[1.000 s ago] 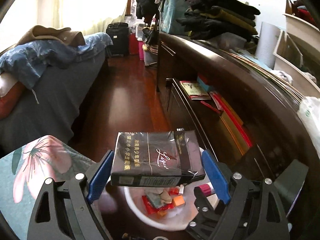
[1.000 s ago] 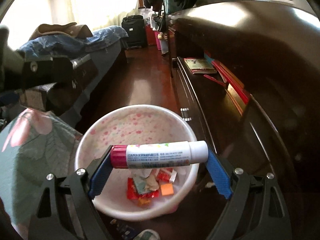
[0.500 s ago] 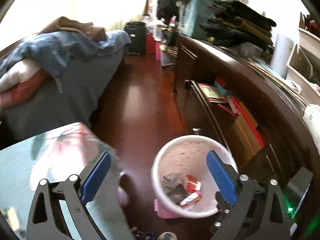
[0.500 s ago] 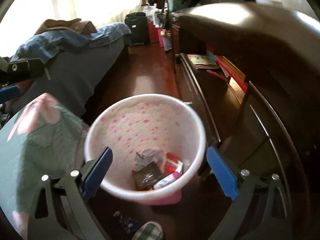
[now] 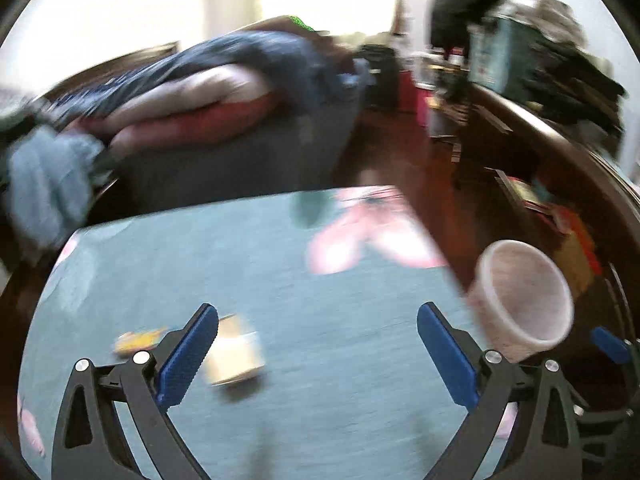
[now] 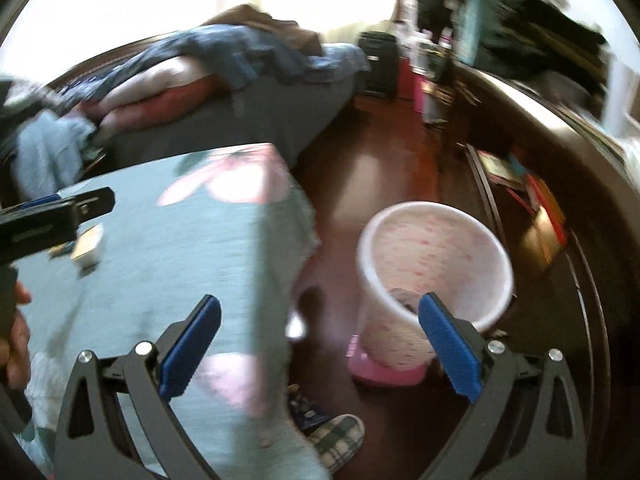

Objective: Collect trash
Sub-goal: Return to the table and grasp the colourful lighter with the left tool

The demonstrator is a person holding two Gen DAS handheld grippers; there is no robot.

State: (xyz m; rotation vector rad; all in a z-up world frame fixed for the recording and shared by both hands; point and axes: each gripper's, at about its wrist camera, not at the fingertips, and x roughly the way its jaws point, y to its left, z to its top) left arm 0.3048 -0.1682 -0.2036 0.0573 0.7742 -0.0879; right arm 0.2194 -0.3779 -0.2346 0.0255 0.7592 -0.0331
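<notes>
Left wrist view: the left gripper (image 5: 316, 352) hangs wide open and empty above the teal-clothed counter (image 5: 340, 400), a blurred pale box (image 5: 234, 352) by its 9 o'clock finger, likely the next pickup, while the right gripper (image 6: 318, 346), likewise open, sits beside the pink bin (image 6: 436, 264).

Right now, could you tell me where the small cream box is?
In the left wrist view the small cream box lies on the teal cloth, beside the left gripper's left finger.

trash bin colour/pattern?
Trash bin: white with pink speckles, on a pink base. Clearest in the right wrist view.
</notes>
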